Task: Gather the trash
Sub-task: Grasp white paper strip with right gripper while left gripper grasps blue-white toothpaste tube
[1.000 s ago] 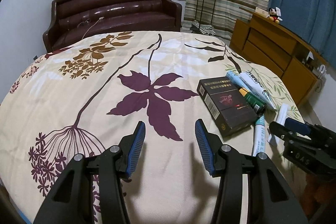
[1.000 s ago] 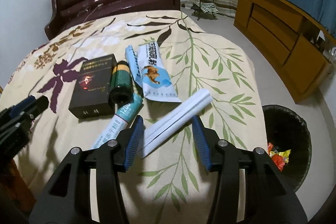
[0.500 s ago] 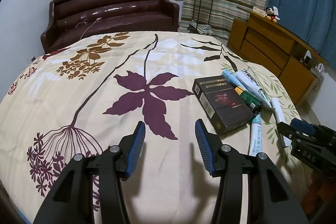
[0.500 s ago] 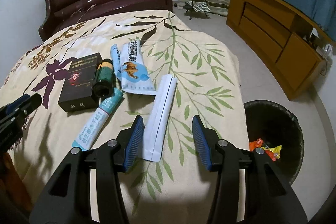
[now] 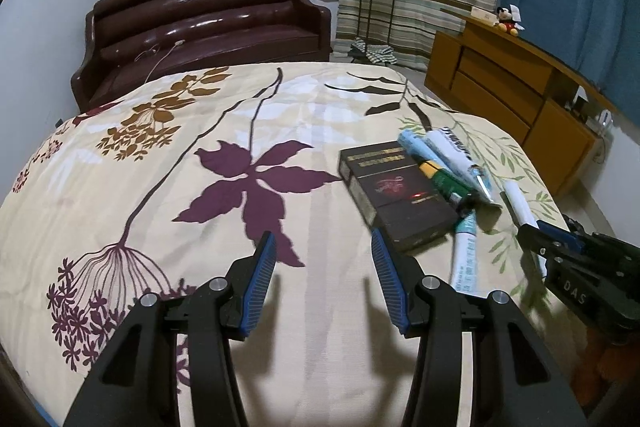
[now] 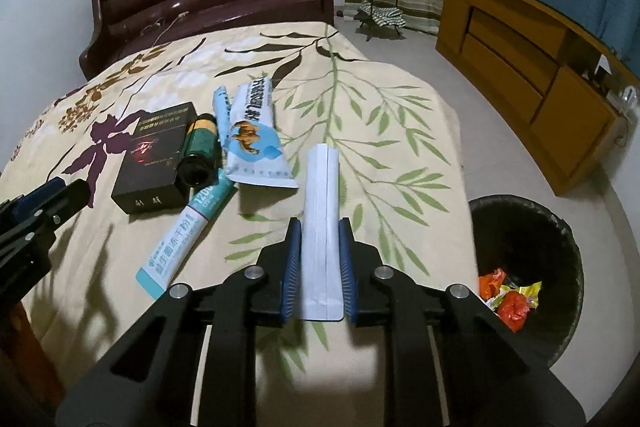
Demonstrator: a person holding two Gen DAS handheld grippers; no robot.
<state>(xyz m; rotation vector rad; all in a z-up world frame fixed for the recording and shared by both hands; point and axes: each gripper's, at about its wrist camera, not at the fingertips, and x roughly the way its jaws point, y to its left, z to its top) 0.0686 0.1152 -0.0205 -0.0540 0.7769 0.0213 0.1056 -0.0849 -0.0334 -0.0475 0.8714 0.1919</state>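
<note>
My right gripper [image 6: 319, 261] has just closed its ribbed blue pads on the flat white pouch [image 6: 321, 223], angled down over the floral quilt [image 6: 384, 131]; my left gripper [image 5: 322, 281] hangs half-open, empty.

Right tool [image 6: 319, 259]: jaws, a second ago spread wide around the long flat white paper sachet [image 6: 321, 227], have just been closing and now press their blue ribbed pads [image 6: 291, 267] against both long edges of it. White sachet: a second ago lying slantwise across the floral bedspread [image 6: 380, 131] with its far end pointing right, half a second ago nearly straight between the open jaws, now aligned lengthwise along the tool, pointing away from the camera. In the left wrist view the white sachet [image 5: 520, 205] now ends in the closed tip of the right tool [image 5: 530, 231], where earlier it lay free.
</note>
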